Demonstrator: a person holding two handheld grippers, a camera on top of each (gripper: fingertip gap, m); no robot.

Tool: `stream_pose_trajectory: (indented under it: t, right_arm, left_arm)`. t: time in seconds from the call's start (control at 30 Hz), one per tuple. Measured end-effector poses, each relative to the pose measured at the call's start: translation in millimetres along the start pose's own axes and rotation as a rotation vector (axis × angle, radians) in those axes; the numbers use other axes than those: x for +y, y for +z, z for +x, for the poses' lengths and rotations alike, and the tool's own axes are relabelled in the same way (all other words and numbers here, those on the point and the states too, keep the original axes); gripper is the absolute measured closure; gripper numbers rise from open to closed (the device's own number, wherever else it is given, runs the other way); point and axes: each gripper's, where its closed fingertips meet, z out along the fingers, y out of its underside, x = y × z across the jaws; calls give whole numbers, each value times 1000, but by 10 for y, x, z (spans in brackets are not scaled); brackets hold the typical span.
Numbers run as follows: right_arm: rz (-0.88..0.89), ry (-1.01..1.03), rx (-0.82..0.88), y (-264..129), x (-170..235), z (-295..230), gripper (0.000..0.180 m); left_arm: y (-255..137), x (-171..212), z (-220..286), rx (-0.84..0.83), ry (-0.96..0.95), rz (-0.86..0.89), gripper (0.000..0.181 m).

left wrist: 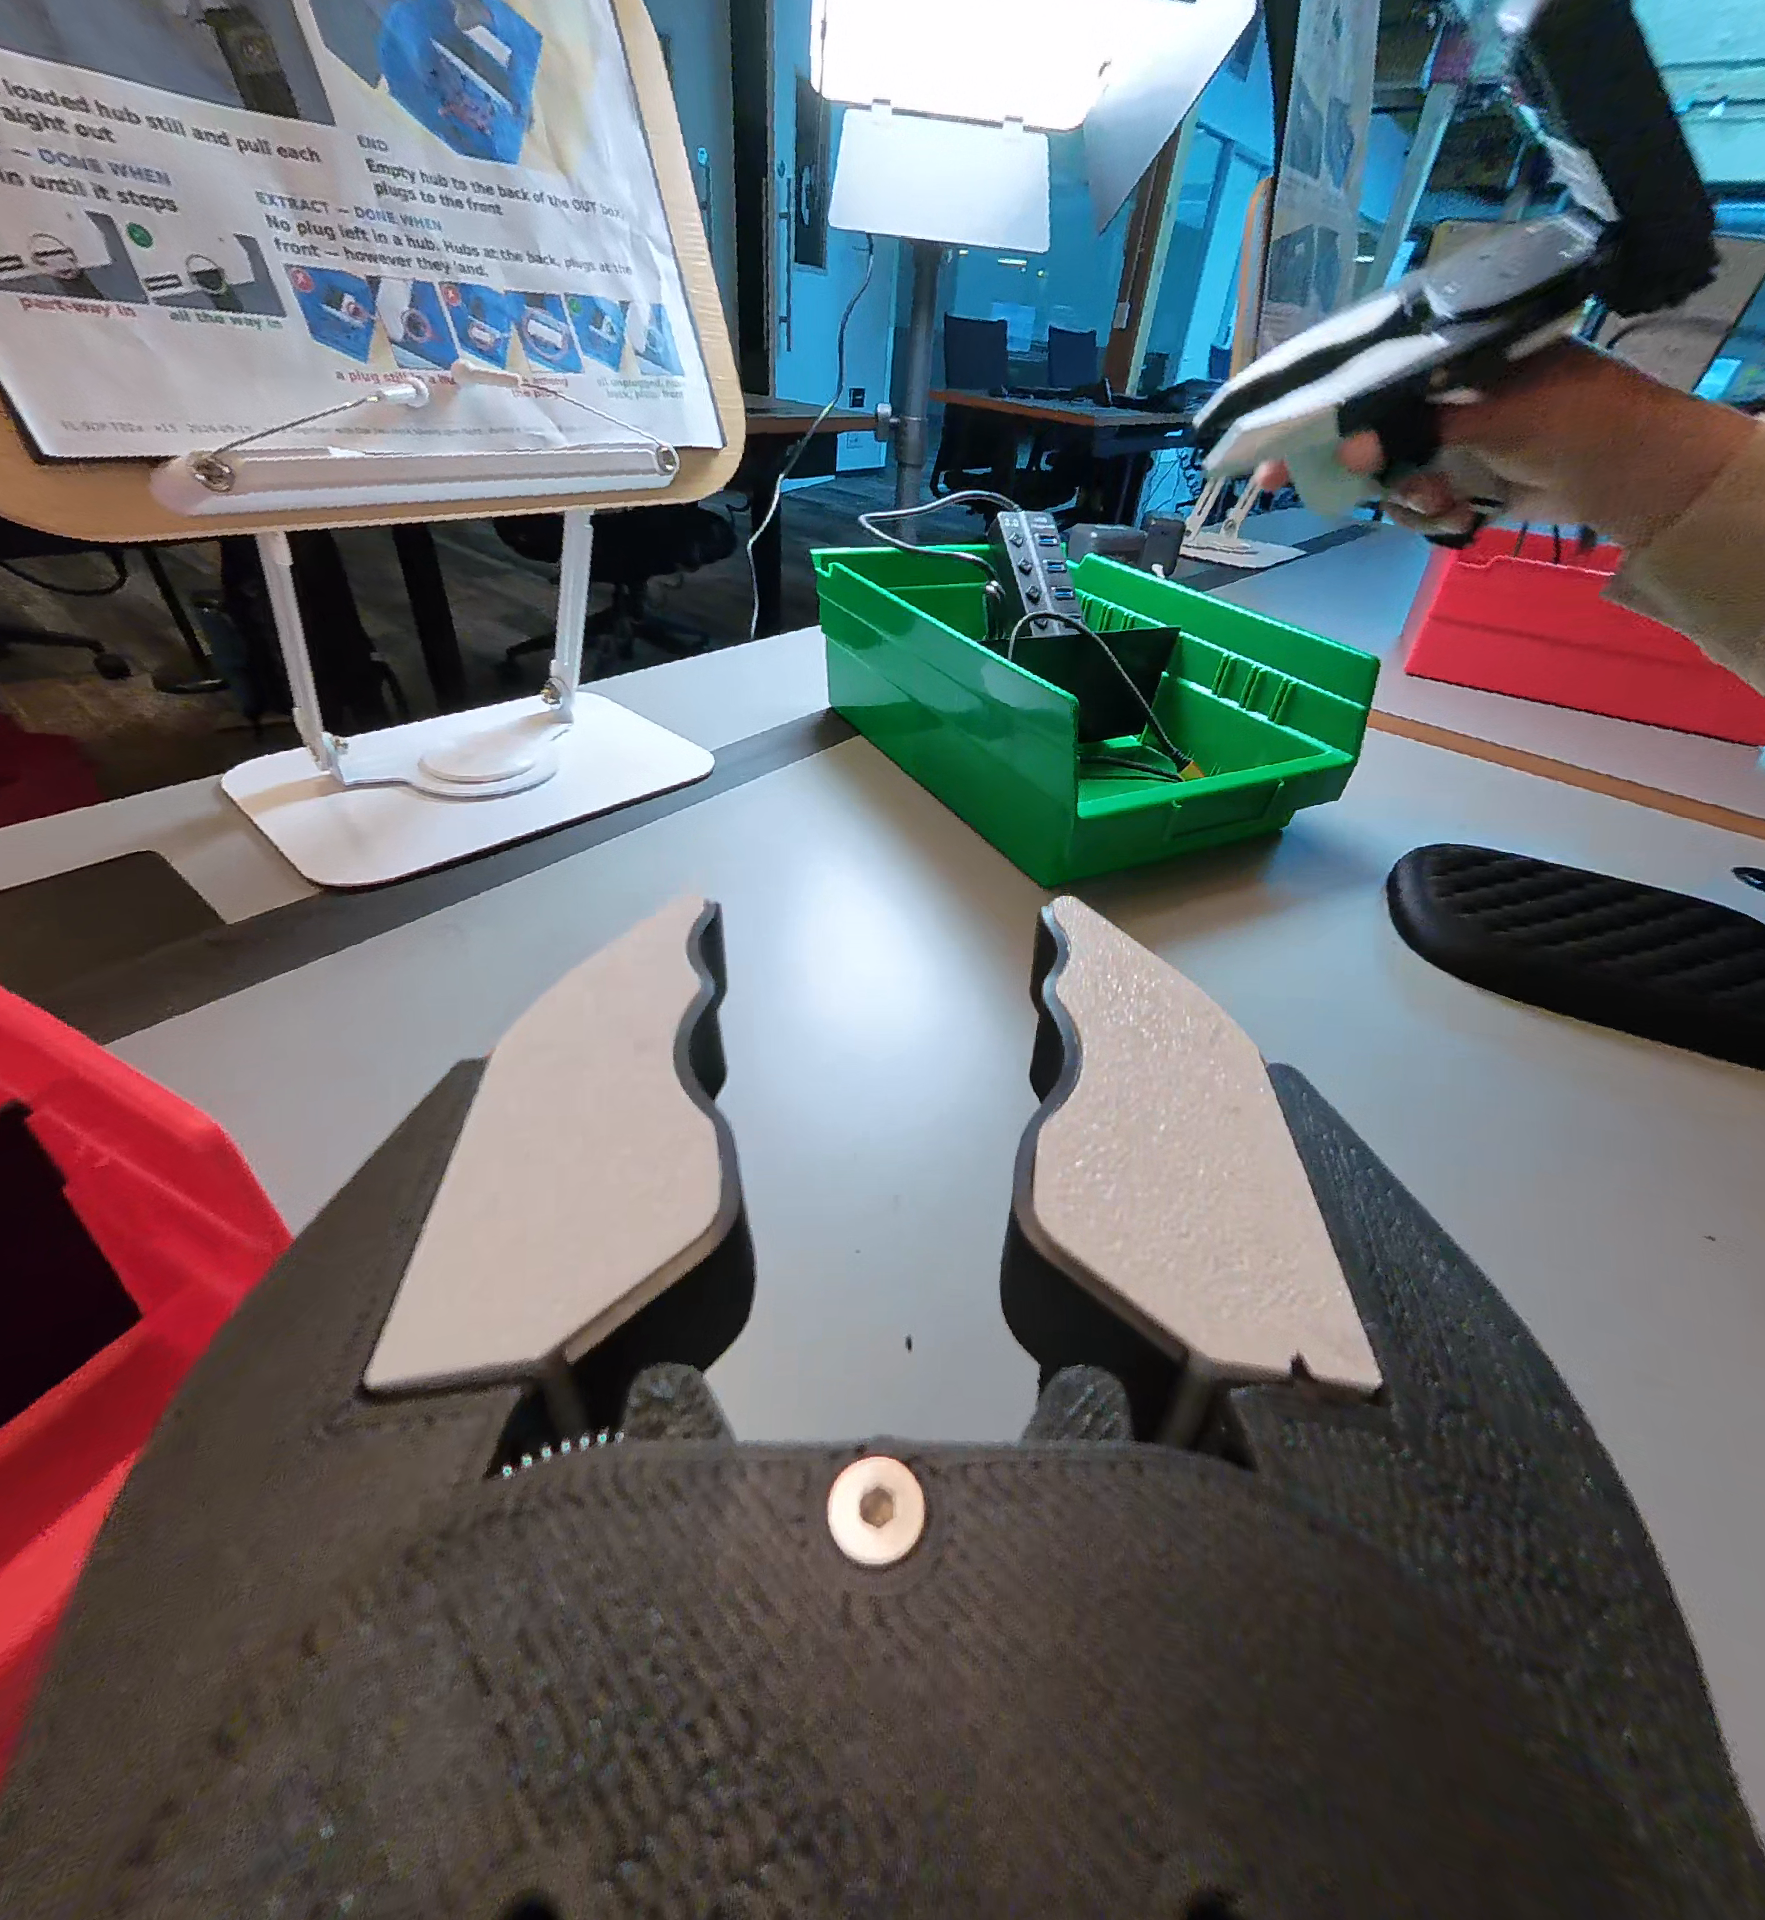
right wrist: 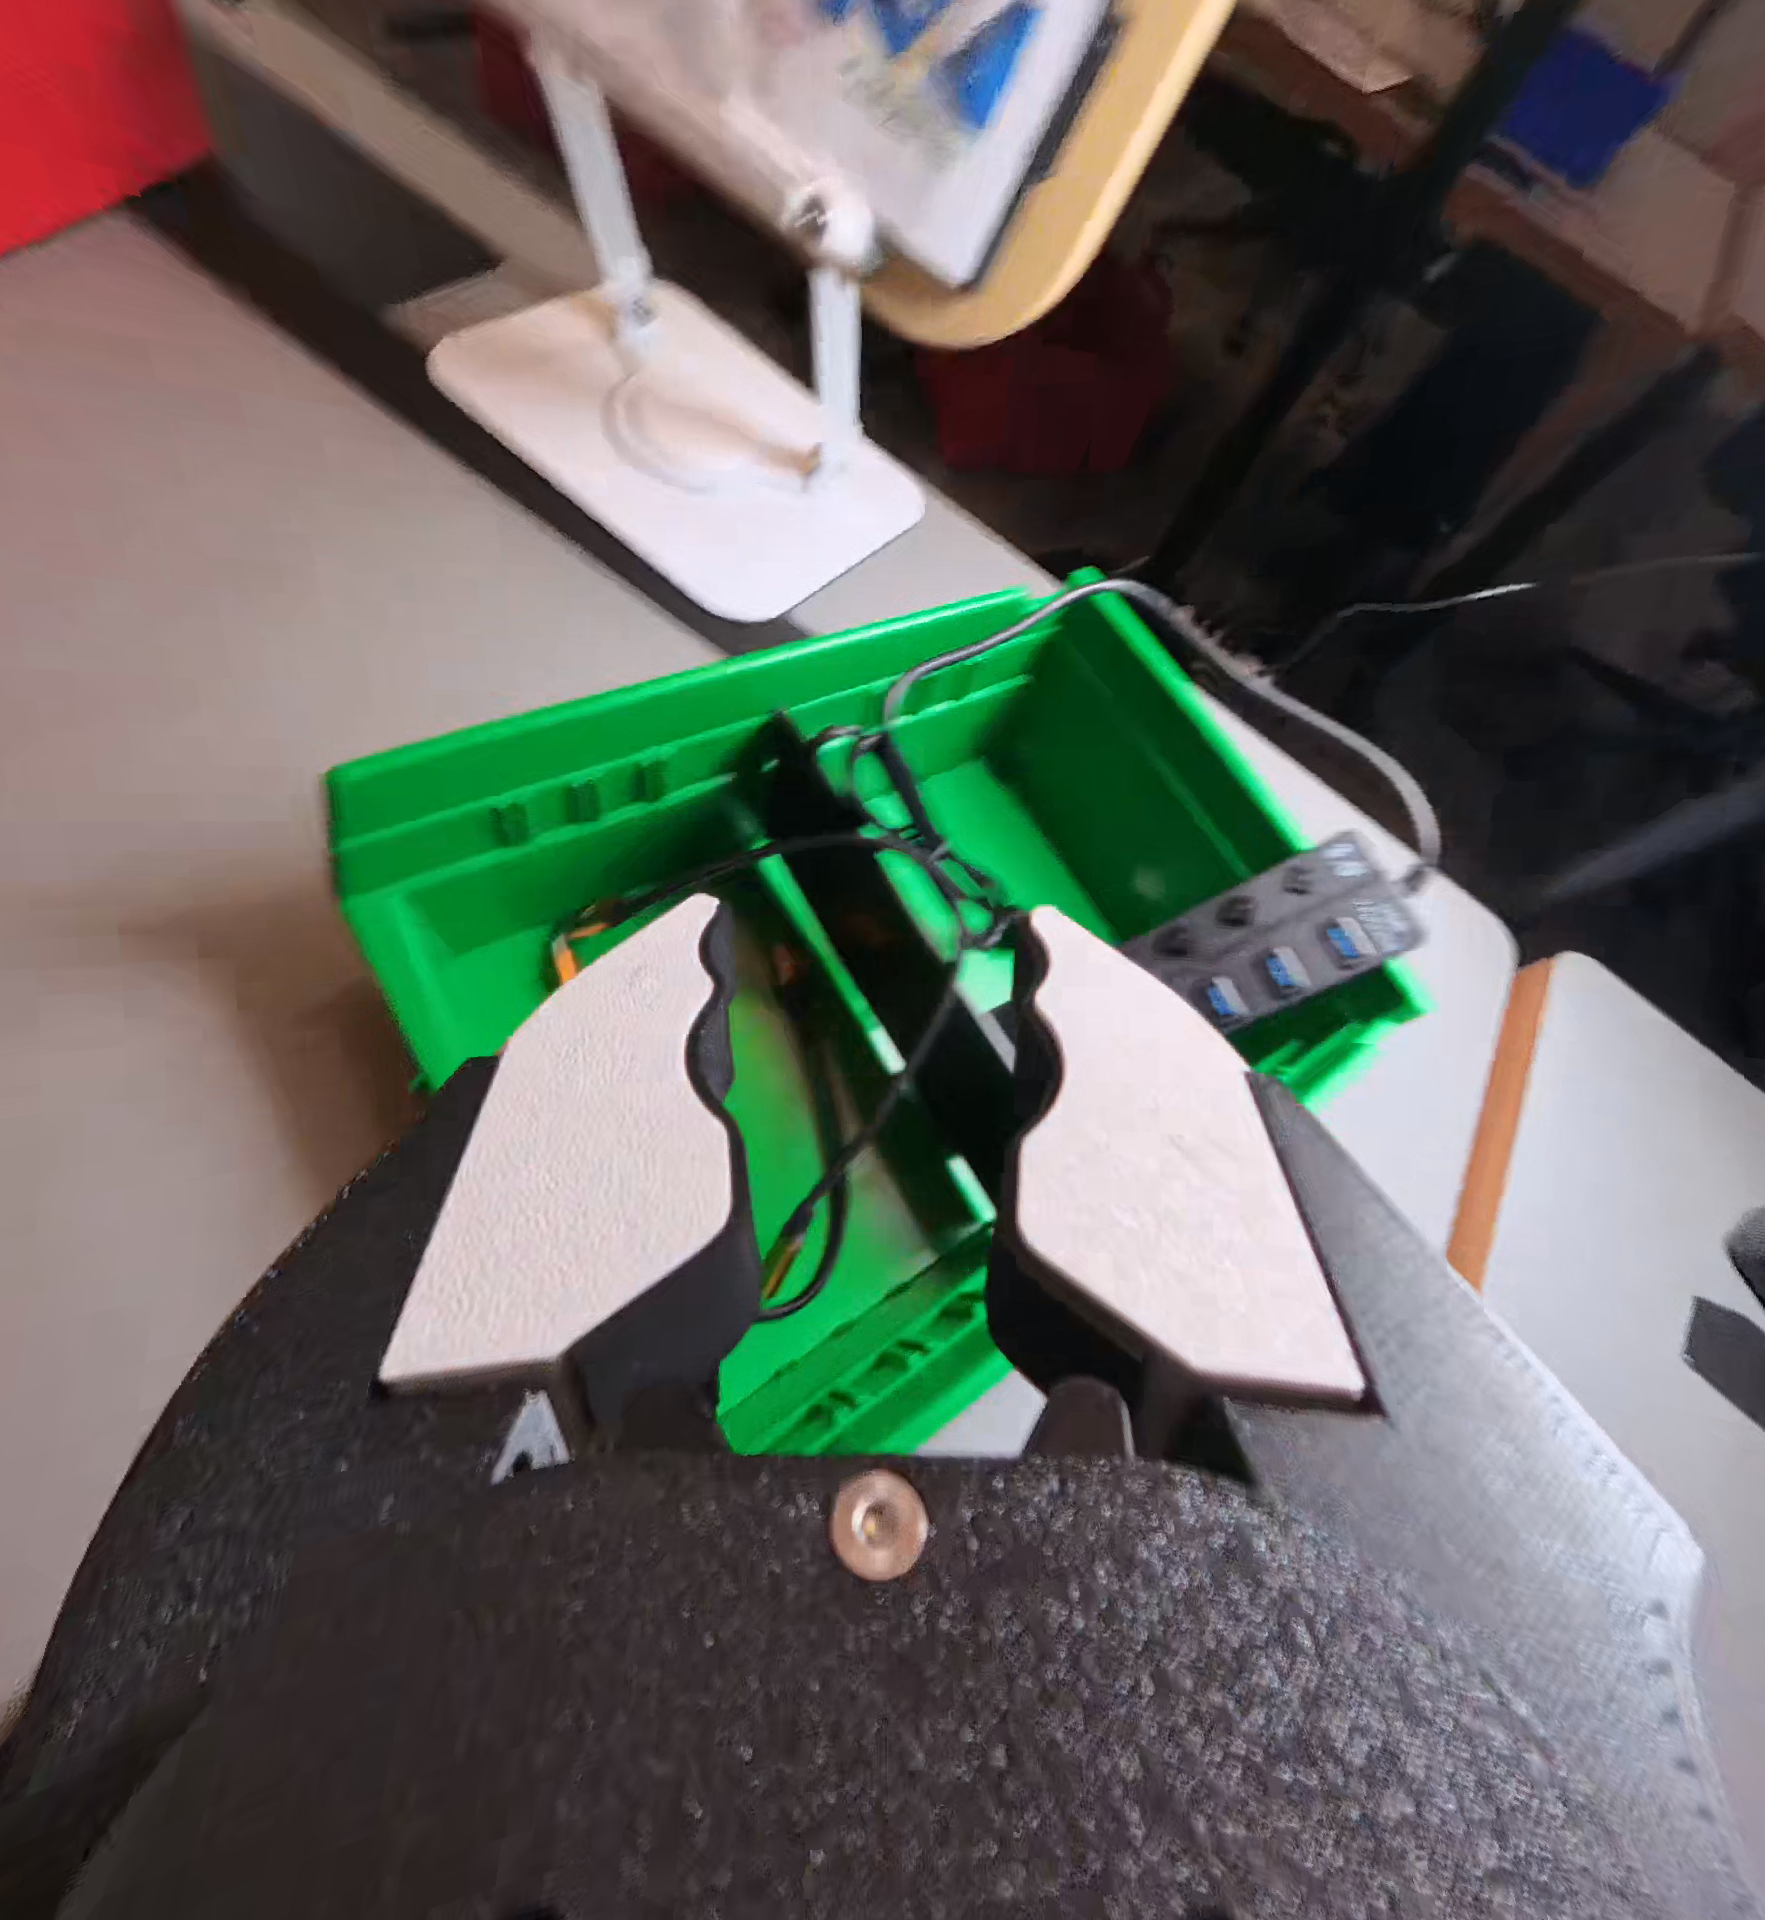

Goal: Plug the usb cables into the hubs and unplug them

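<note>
A green bin (left wrist: 951, 696) stands on the grey table, split by a black divider (left wrist: 1106, 665). A black USB hub (left wrist: 1036, 566) with blue ports leans on the bin's far rim; it also shows in the right wrist view (right wrist: 1283, 940). Thin black cables (right wrist: 888, 1060) with orange-tipped plugs lie in the near compartment of the green bin (right wrist: 462, 821). My left gripper (left wrist: 878, 925) is open and empty low over the table. My right gripper (right wrist: 873, 925) is open and empty above the bin, and it shows in the left wrist view (left wrist: 1221, 431).
A white stand (left wrist: 462, 769) holding an instruction sheet (left wrist: 317, 208) is left of the bin. A red bin (left wrist: 57, 1247) sits at my near left, another red bin (left wrist: 1553, 634) at far right. A black ribbed pad (left wrist: 1626, 956) lies on the right.
</note>
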Motion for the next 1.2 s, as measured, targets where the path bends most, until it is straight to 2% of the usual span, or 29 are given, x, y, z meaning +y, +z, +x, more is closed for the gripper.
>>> stream_pose_trajectory:
  t: [0.17, 0.33, 0.5, 0.6, 0.7, 0.8, 0.97, 1.1, 1.17, 1.2]
  right_arm:
    - [-181, -211, -144, 137, 529, -918, 126]
    - [-254, -328, -130, 356, 890, -1280, 124]
    - [-153, -305, -49, 461, 854, -1310, 125]
    - [-82, -280, -40, 453, 783, -1359, 127]
    - [-46, -303, -23, 420, 736, -1406, 127]
    - [-16, -302, -35, 417, 704, -1497, 129]
    - [14, -288, -68, 391, 689, -1620, 129]
    - [51, -242, -96, 365, 646, -1647, 130]
    - [60, -234, -97, 358, 643, -1643, 130]
    - [62, -236, -92, 357, 647, -1635, 130]
  left_arm:
    - [-129, -9, -222, -66, -2, -44, 120]
    - [-376, 16, -566, -179, -12, -75, 121]
    - [-674, -39, -1123, -368, 49, -144, 122]
    - [-772, -106, -1522, -451, 115, -243, 123]
    - [-721, -227, -1888, -453, 91, -335, 124]
    - [-576, -189, -2279, -460, 103, -506, 123]
    - [-195, 174, -2625, -419, 107, -735, 122]
    - [8, 474, -2799, -449, 177, -891, 123]
    - [50, 534, -2867, -476, 222, -933, 135]
    - [61, 531, -2891, -492, 244, -940, 148]
